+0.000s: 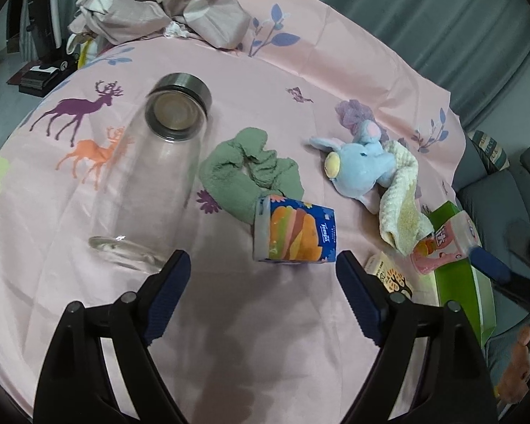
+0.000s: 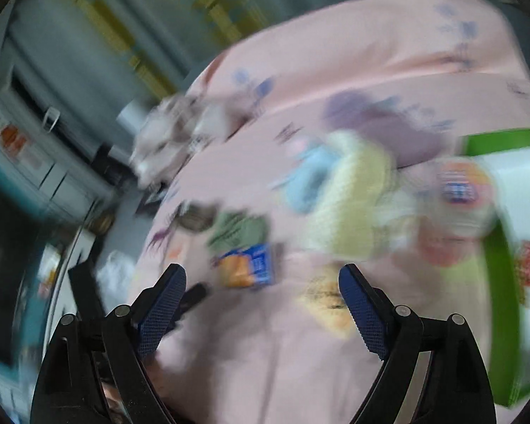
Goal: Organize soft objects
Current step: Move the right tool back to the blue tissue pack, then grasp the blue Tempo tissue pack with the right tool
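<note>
The left gripper [image 1: 263, 265] is hovering with jaws spread and empty, just short of a blue tissue pack [image 1: 293, 233] lying on the pink tablecloth [image 1: 265, 70]. A green towel [image 1: 243, 176] is touching the pack's far side, and a blue plush toy [image 1: 364, 162] is lying beside it under a cream cloth [image 1: 402, 198]. The right gripper [image 2: 261, 279] is also standing wide open, holding nothing, in a blurred view.

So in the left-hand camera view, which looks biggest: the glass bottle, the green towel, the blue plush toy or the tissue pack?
As they look in the left wrist view:
1. Glass bottle, lying on its side, clearly largest.
2. Green towel and blue plush toy look about alike; the toy is partly under a cream cloth, so unsure.
3. Tissue pack, smallest, though nearest the camera.
</note>
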A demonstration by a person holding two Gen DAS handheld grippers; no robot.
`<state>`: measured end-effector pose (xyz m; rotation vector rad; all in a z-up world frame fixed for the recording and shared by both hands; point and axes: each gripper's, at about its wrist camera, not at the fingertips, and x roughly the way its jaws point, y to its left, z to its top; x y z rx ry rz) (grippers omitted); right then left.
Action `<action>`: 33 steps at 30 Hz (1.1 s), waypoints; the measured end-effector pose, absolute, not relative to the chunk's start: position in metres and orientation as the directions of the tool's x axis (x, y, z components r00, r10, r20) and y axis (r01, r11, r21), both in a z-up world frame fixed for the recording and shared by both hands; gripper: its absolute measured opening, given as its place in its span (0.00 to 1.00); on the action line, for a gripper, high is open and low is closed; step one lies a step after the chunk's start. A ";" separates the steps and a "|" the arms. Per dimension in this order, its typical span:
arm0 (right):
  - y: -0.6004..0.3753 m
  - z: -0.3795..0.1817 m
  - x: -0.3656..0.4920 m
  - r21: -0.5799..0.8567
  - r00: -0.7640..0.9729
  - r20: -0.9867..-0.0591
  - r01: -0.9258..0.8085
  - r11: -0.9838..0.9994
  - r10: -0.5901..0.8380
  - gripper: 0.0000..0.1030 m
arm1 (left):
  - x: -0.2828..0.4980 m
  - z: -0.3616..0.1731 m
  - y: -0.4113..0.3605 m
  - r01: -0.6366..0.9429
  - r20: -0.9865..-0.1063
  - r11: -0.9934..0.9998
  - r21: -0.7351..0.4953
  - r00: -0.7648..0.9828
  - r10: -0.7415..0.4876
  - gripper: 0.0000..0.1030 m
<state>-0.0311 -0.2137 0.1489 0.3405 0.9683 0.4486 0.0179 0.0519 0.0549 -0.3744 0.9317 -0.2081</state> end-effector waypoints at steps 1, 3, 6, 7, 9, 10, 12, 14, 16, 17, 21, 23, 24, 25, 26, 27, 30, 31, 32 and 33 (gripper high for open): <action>-0.203 0.143 -0.024 0.465 0.460 -0.724 -0.226 0.856 0.514 0.86 | 0.019 0.054 0.050 0.018 -0.742 0.917 -0.400 0.580 -0.335 0.80; -0.178 0.130 -0.009 0.457 0.407 -0.749 -0.253 0.853 0.522 0.86 | 0.024 0.050 0.045 0.028 -0.749 0.919 -0.393 0.569 -0.338 0.80; -0.156 0.110 0.012 0.449 0.356 -0.776 -0.268 0.853 0.520 0.86 | 0.031 0.043 0.036 0.040 -0.758 0.923 -0.383 0.557 -0.339 0.70; -0.151 0.103 0.017 0.455 0.339 -0.781 -0.268 0.849 0.525 0.86 | 0.033 0.041 0.034 0.041 -0.763 0.924 -0.379 0.552 -0.337 0.68; -0.153 0.086 0.027 0.482 0.304 -0.782 -0.260 0.837 0.545 0.81 | 0.037 0.036 0.031 0.043 -0.772 0.926 -0.374 0.540 -0.337 0.61; -0.150 0.078 0.032 0.491 0.284 -0.785 -0.257 0.833 0.550 0.79 | 0.039 0.034 0.030 0.045 -0.773 0.925 -0.376 0.536 -0.340 0.57; -0.149 0.064 0.037 0.494 0.245 -0.801 -0.245 0.834 0.546 0.74 | 0.043 0.030 0.028 0.044 -0.775 0.921 -0.386 0.526 -0.350 0.53; -0.148 0.055 0.041 0.492 0.233 -0.807 -0.245 0.836 0.543 0.71 | 0.046 0.025 0.028 0.035 -0.777 0.916 -0.400 0.517 -0.359 0.46; -0.151 0.049 0.043 0.494 0.221 -0.810 -0.241 0.835 0.543 0.67 | 0.049 0.022 0.029 0.034 -0.771 0.904 -0.425 0.509 -0.382 0.43; -0.152 0.045 0.045 0.504 0.210 -0.809 -0.234 0.831 0.550 0.62 | 0.048 0.022 0.028 0.033 -0.770 0.902 -0.430 0.509 -0.386 0.43; -0.155 0.036 0.048 0.500 0.210 -0.813 -0.223 0.837 0.542 0.54 | 0.047 0.024 0.026 0.041 -0.768 0.907 -0.419 0.517 -0.378 0.39; -0.155 0.038 0.045 0.491 0.224 -0.813 -0.234 0.839 0.538 0.53 | 0.045 0.027 0.026 0.048 -0.763 0.908 -0.417 0.524 -0.378 0.39; -0.155 0.040 0.042 0.483 0.230 -0.815 -0.239 0.842 0.532 0.53 | 0.044 0.029 0.025 0.052 -0.762 0.909 -0.414 0.526 -0.377 0.39; -0.155 0.041 0.040 0.481 0.235 -0.814 -0.240 0.844 0.531 0.53 | 0.042 0.031 0.025 0.058 -0.759 0.909 -0.412 0.531 -0.378 0.39; -0.155 0.044 0.037 0.479 0.242 -0.813 -0.238 0.845 0.530 0.53 | 0.039 0.034 0.023 0.069 -0.752 0.910 -0.408 0.539 -0.379 0.39; -0.157 0.047 0.035 0.479 0.252 -0.810 -0.238 0.845 0.530 0.53 | 0.037 0.036 0.023 0.078 -0.747 0.910 -0.407 0.545 -0.381 0.39; -0.161 0.058 0.024 0.477 0.291 -0.796 -0.242 0.845 0.532 0.53 | 0.028 0.047 0.019 0.118 -0.724 0.909 -0.400 0.568 -0.392 0.39; -0.163 0.062 0.020 0.477 0.304 -0.790 -0.242 0.845 0.533 0.53 | 0.025 0.050 0.017 0.134 -0.717 0.910 -0.393 0.575 -0.394 0.39; -0.165 0.067 0.016 0.476 0.317 -0.784 -0.244 0.845 0.533 0.53 | 0.020 0.056 0.014 0.154 -0.708 0.911 -0.383 0.584 -0.397 0.39; -0.167 0.073 0.011 0.472 0.332 -0.779 -0.247 0.846 0.531 0.52 | 0.016 0.061 0.011 0.172 -0.700 0.910 -0.377 0.590 -0.401 0.39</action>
